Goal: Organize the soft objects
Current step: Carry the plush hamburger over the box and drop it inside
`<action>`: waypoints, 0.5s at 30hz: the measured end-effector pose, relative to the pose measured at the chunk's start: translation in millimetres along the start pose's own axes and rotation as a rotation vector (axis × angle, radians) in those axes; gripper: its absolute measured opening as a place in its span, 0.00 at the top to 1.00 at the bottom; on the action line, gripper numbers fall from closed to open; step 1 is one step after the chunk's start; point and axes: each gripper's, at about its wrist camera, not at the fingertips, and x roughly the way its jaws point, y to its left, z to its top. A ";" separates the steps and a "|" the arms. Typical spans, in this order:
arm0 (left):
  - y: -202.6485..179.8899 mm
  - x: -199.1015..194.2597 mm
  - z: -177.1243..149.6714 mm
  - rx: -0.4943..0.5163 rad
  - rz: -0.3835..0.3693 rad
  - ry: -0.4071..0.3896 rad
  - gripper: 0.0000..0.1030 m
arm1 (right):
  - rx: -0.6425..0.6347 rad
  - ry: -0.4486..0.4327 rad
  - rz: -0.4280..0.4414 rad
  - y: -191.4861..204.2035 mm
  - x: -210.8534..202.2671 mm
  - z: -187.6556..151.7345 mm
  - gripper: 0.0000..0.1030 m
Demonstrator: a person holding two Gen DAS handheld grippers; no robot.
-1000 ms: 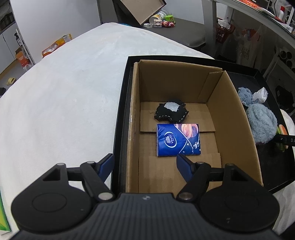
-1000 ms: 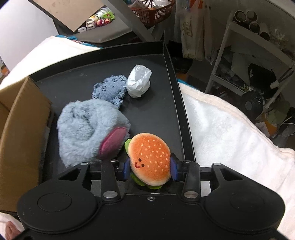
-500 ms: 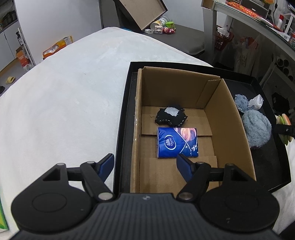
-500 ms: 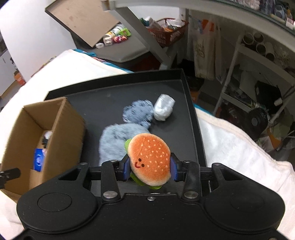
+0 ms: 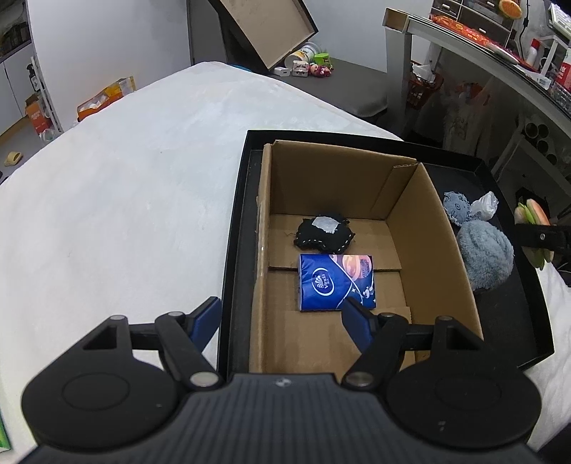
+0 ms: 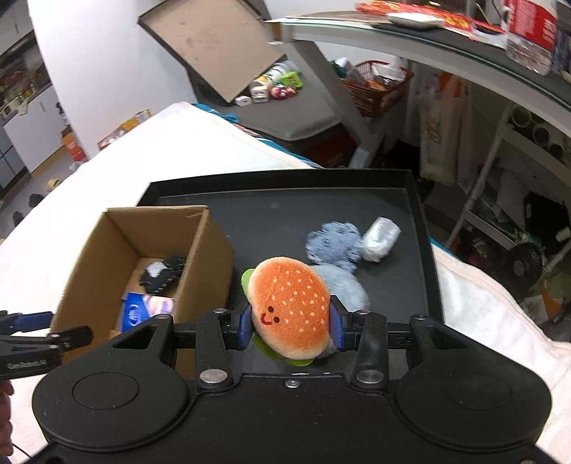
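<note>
My right gripper (image 6: 291, 326) is shut on a plush hamburger (image 6: 289, 307) with an orange bun and a smiling face, held in the air above the black tray (image 6: 417, 271). The hamburger (image 5: 533, 216) also shows at the right edge of the left wrist view. A cardboard box (image 5: 431, 246) stands in the tray and holds a blue tissue pack (image 5: 335, 282) and a black stitched pouch (image 5: 323, 233). My left gripper (image 5: 282, 316) hangs open over the box's near left wall, with nothing between its fingers. A fluffy grey-blue plush (image 5: 485, 251), a small blue plush (image 5: 456, 210) and a white wad (image 5: 483, 205) lie on the tray.
The tray (image 5: 235, 257) rests on a white fleece-covered table (image 5: 125, 214). Beyond it stand a dark low platform with small toys (image 5: 307, 66), a leaning board (image 5: 264, 28), and a shelf unit with a red basket (image 6: 374, 85) at the right.
My right gripper has risen with the hamburger and swung left, so the cardboard box now shows in its view. The left gripper has stayed about where it was.
</note>
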 end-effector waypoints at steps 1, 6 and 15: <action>1.4 0.1 -0.1 -0.005 -0.003 -0.002 0.30 | -0.004 -0.002 0.005 3.4 -0.9 1.0 0.61; 6.0 -1.9 -2.2 -0.027 -0.025 -0.015 0.30 | -0.020 -0.009 0.019 17.4 -3.2 5.6 0.61; 9.8 3.1 -7.1 -0.060 -0.071 -0.010 0.35 | -0.056 -0.027 0.042 40.4 -5.7 15.5 0.61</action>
